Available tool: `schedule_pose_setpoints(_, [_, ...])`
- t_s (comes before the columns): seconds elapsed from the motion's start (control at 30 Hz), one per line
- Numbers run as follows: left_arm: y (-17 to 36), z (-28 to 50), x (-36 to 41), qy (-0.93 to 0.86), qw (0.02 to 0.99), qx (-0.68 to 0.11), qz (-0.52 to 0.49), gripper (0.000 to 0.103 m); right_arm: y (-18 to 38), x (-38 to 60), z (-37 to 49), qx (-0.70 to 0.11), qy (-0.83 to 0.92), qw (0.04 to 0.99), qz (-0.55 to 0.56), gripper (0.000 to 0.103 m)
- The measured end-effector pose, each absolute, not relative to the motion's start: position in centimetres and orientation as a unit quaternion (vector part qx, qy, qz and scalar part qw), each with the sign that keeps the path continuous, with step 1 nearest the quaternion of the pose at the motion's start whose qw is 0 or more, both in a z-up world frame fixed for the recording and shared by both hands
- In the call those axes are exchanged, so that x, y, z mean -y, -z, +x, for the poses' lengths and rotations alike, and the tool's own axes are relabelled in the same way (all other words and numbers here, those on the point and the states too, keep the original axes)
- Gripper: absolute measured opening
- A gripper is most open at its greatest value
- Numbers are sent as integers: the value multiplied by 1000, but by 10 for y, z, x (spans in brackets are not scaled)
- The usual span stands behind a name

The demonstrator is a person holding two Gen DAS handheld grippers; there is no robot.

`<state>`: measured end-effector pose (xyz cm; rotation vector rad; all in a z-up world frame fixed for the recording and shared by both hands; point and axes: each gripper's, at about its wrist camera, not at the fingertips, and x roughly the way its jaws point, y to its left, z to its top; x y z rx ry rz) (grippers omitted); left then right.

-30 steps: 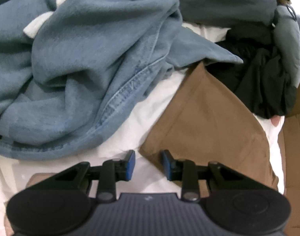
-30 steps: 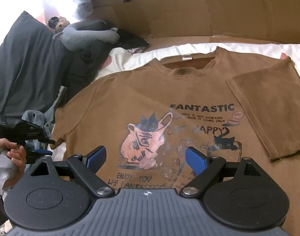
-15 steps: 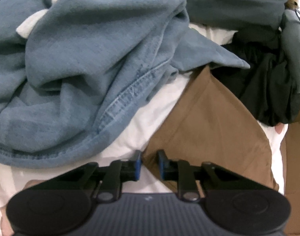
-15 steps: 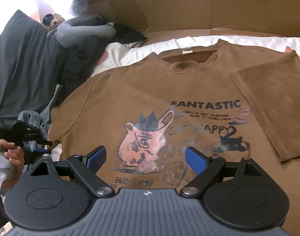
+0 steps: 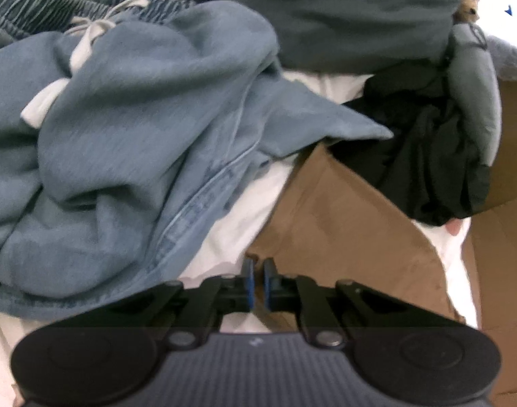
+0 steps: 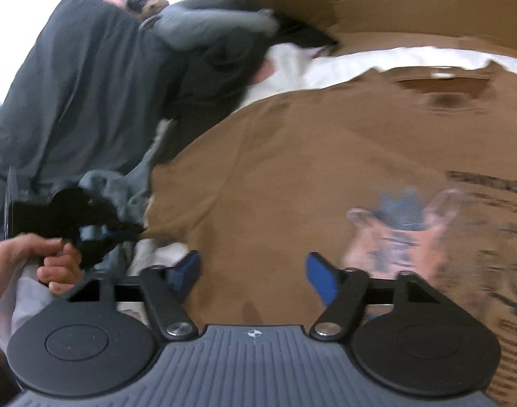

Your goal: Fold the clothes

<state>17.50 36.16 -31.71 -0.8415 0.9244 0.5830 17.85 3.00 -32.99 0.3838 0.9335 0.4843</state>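
Observation:
A brown printed T-shirt [image 6: 292, 156] lies flat on a white sheet [image 6: 377, 64]. Its left sleeve [image 5: 343, 220] reaches out toward a heap of blue sweatpants [image 5: 139, 135]. My left gripper [image 5: 257, 271] is shut on the sleeve's corner, with brown fabric pinched between the blue pads. The right wrist view shows that same gripper [image 6: 139, 229] held in a hand [image 6: 55, 264], its tip at the sleeve corner. My right gripper [image 6: 253, 268] hovers over the shirt's lower left side. Its jaws are closing and stand about half apart, with fabric below them but nothing pressed between the pads.
A black garment [image 5: 428, 156] and a grey padded item [image 5: 475, 101] lie beyond the sleeve. A dark grey pillow [image 6: 72, 101] lies on the left. Cardboard [image 6: 394, 6] lines the far side and the right edge [image 5: 505, 237] of the sheet.
The left jaws have shut on the sleeve corner. The right gripper has swung left across the shirt, toward the left sleeve, and its jaws have narrowed.

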Motion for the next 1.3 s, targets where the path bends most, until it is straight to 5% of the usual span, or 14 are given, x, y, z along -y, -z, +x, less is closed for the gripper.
schedule_pose_setpoints(0.07, [315, 175, -363, -265, 773, -421, -394, 5, 333, -44, 184, -448, -241, 842, 180, 28])
schedule_pose_setpoints(0.13, [313, 174, -364, -262, 773, -418, -400, 5, 335, -56, 189, -453, -249, 837, 181, 20])
schedule_pose_setpoints(0.57, [296, 178, -361, -217, 793, -389, -416, 4, 373, -99, 229, -491, -263, 789, 258, 2])
schedule_pose_setpoints(1.3, [279, 177, -292, -74, 793, -427, -427, 4, 402, -108, 235, -508, -245, 779, 274, 6])
